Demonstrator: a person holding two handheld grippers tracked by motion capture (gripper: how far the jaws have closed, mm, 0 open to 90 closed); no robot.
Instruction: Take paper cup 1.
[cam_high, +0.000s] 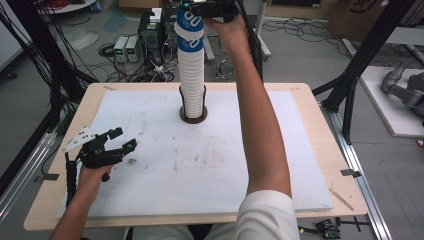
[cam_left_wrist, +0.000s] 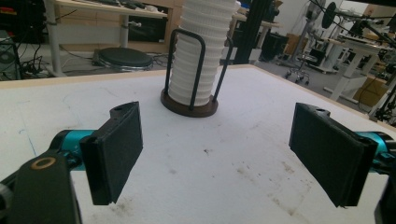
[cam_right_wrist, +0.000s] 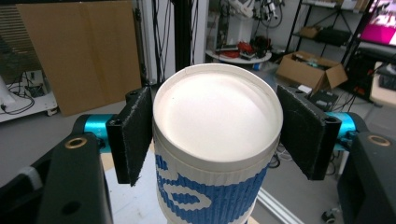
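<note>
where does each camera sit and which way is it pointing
High view: above the person's side, looking forward and down on the table; both forearms show, the left hand-held gripper low, the right hand-held gripper at the top of the cup stack.
Left gripper view: rides the left hand-held gripper, looking level across the table at the cup stack in its holder; its two pads stand apart.
Right gripper view: rides the right hand-held gripper, looking at the top cup between its pads.
Shared: the high and left gripper views both show the stack and holder.
</note>
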